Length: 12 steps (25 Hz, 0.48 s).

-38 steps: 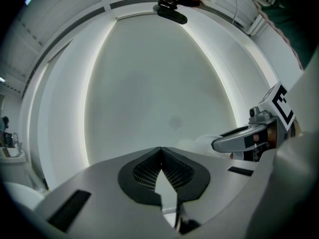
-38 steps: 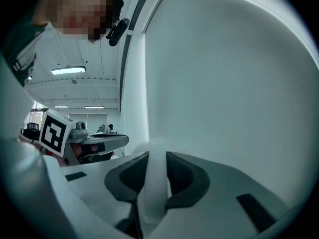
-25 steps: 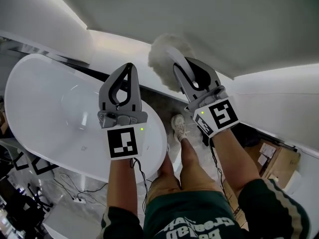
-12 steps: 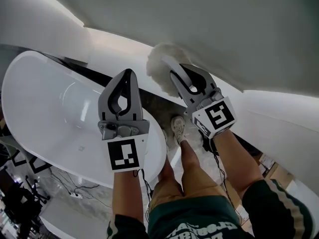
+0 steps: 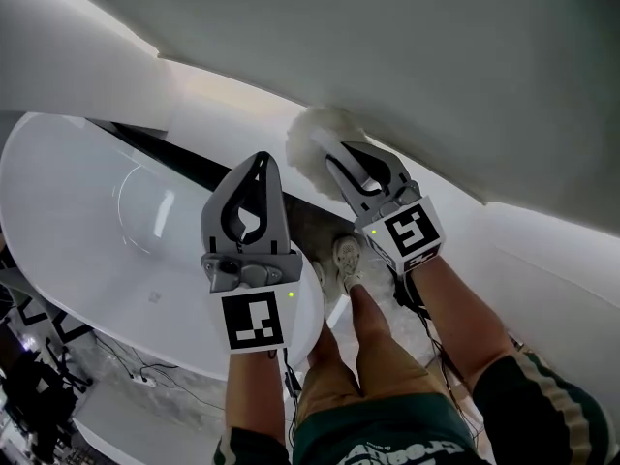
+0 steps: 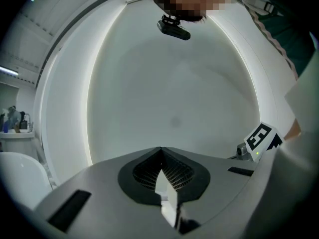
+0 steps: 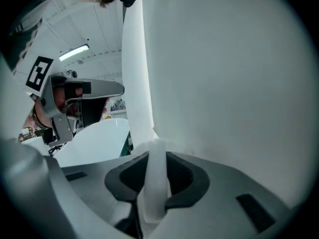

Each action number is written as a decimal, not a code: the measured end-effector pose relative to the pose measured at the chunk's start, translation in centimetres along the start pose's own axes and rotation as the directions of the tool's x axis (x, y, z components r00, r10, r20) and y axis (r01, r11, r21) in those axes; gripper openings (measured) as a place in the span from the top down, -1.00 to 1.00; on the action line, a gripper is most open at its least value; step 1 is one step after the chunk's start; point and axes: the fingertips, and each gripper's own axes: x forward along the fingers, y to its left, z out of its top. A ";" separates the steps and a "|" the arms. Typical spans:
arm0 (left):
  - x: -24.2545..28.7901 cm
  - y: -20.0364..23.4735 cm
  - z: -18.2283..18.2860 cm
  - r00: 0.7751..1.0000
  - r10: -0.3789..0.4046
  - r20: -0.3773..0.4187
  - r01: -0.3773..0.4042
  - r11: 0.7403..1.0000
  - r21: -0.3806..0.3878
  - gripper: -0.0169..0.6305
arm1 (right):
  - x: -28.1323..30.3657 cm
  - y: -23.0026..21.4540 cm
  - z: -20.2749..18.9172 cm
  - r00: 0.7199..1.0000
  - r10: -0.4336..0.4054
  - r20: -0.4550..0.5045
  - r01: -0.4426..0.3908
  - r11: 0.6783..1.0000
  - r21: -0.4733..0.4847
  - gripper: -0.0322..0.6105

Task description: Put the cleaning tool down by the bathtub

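Note:
The cleaning tool is a fluffy white duster head [image 5: 312,136] on a white handle [image 7: 153,180]. My right gripper [image 5: 334,151] is shut on that handle, and the head sticks out beyond the fingertips, close to the white wall. In the right gripper view the handle runs upright between the dark pads of the right gripper [image 7: 154,158]. The white bathtub [image 5: 87,231] fills the left of the head view. My left gripper [image 5: 260,159] hangs over its near rim, shut and empty; in its own view the left gripper [image 6: 161,149] has its tips together.
A white wall with a ledge [image 5: 436,85] runs behind the tub. The person's legs and a white shoe [image 5: 346,254] stand on the dark floor strip between tub and wall. Cables [image 5: 145,381] lie on the floor at lower left.
Both grippers have drifted a little to the right and down in the head view. The duster stays in the right gripper, close to the wall; the left stays shut.

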 end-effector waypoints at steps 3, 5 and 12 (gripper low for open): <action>0.2 -0.1 -0.5 1.000 -0.001 -0.020 0.001 1.000 -0.005 0.94 | 0.6 -0.1 -0.9 1.000 0.005 -0.020 -0.004 1.000 0.020 0.59; 0.2 -0.1 -0.6 1.000 0.010 -0.022 -0.010 1.000 -0.019 0.94 | 0.9 -0.2 -1.4 0.999 0.010 -0.034 -0.009 0.999 0.033 0.59; 0.1 -0.9 -0.9 0.999 0.022 -0.033 -0.024 0.998 -0.052 0.94 | 1.4 -0.5 -2.5 0.998 0.020 -0.067 -0.018 0.999 0.039 0.59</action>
